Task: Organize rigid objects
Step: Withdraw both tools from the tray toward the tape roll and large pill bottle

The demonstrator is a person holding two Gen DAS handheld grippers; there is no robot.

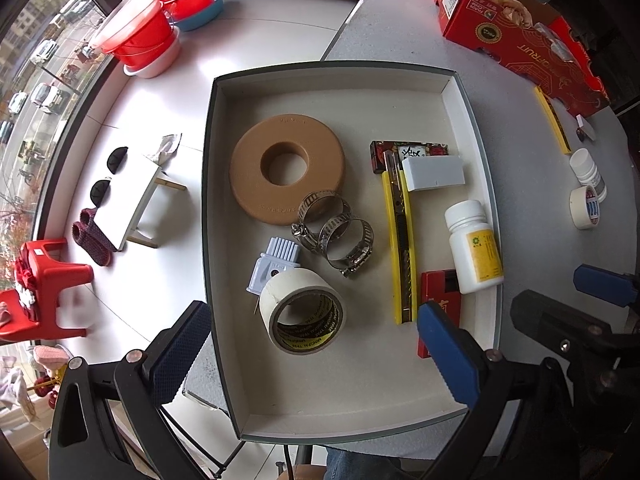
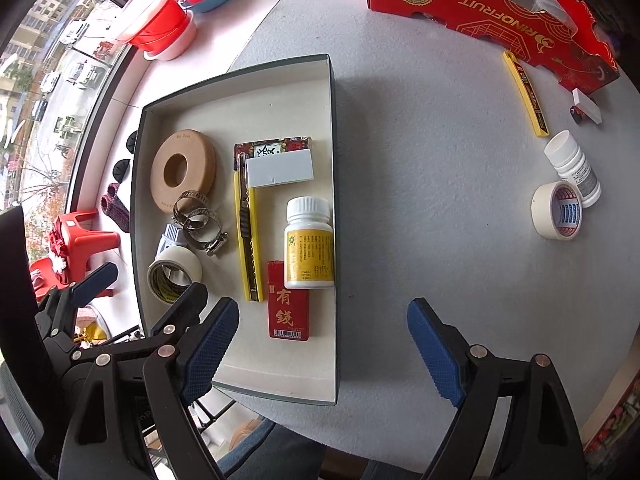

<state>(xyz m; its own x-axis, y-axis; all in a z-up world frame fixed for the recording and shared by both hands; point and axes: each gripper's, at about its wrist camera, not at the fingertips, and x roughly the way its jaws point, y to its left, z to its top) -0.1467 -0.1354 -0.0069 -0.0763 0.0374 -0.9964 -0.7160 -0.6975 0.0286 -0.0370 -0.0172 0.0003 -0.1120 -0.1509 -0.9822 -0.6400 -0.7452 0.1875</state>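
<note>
Both hand-held grippers, left (image 1: 310, 354) and right (image 2: 322, 352), wide, empty, above tray (image 1: 208, 184).

Landmark: grey tray (image 2: 335, 240).

- Inside, near corner: red pack (image 2: 289, 306), gold "有錢", barcode below.
- Inside, near left: tape roll (image 1: 306, 312), core printed "MINGPAL TPAE", hard to read.
- Beyond, far right: red carton (image 2: 520, 20), "RINOFRUT", "Frutas Chile", "PEC" seal.
</note>
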